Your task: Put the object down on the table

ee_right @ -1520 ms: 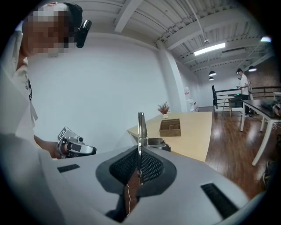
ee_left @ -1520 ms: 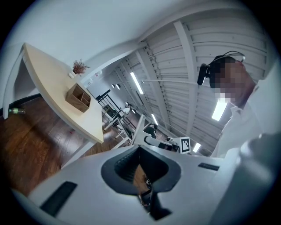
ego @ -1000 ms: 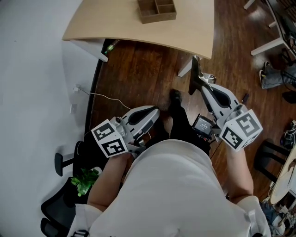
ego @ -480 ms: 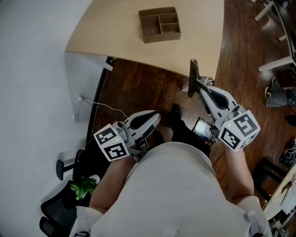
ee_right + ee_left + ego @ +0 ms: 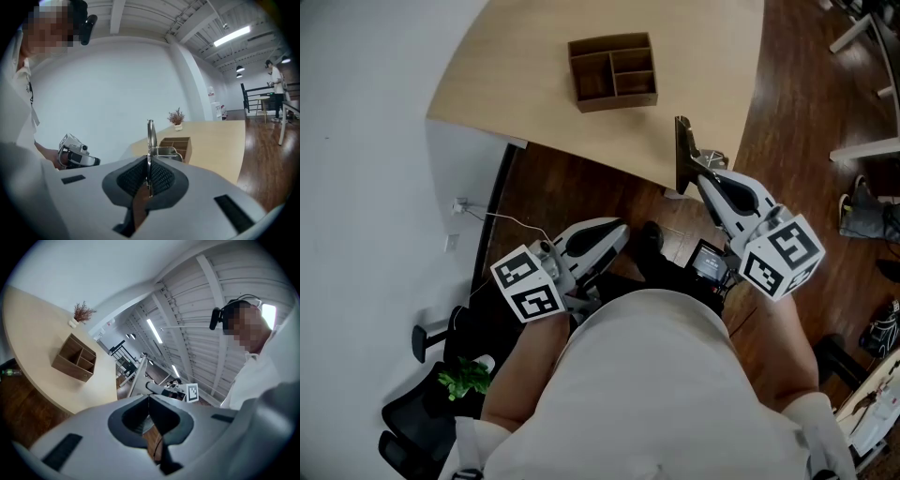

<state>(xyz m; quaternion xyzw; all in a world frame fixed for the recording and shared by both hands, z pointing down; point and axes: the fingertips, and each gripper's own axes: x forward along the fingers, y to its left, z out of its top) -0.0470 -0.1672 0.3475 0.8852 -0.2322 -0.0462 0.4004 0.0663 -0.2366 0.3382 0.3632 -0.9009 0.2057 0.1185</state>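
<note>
My right gripper [image 5: 698,169] is shut on a thin dark metal object [image 5: 681,155] with a wire handle, held upright and edge-on at the near edge of the light wooden table [image 5: 525,84]. In the right gripper view the object [image 5: 151,133] rises straight out of the closed jaws of the right gripper [image 5: 149,161], with the table [image 5: 220,140] beyond it. My left gripper [image 5: 614,230] hangs low over the floor near the person's legs, shut with nothing in it. The left gripper view shows the left gripper [image 5: 149,399] with its jaws pressed together.
A brown wooden divided box [image 5: 612,71] stands on the table, also seen as the box [image 5: 74,358]. A small potted plant [image 5: 176,117] sits at the table's far end. A black office chair [image 5: 417,412], a white cable [image 5: 511,202] and white desk legs [image 5: 862,150] stand on the dark wood floor.
The table and box have come lower and nearer in the head view. The right gripper has carried the metal object up to the table's near edge. The left gripper stays low.
</note>
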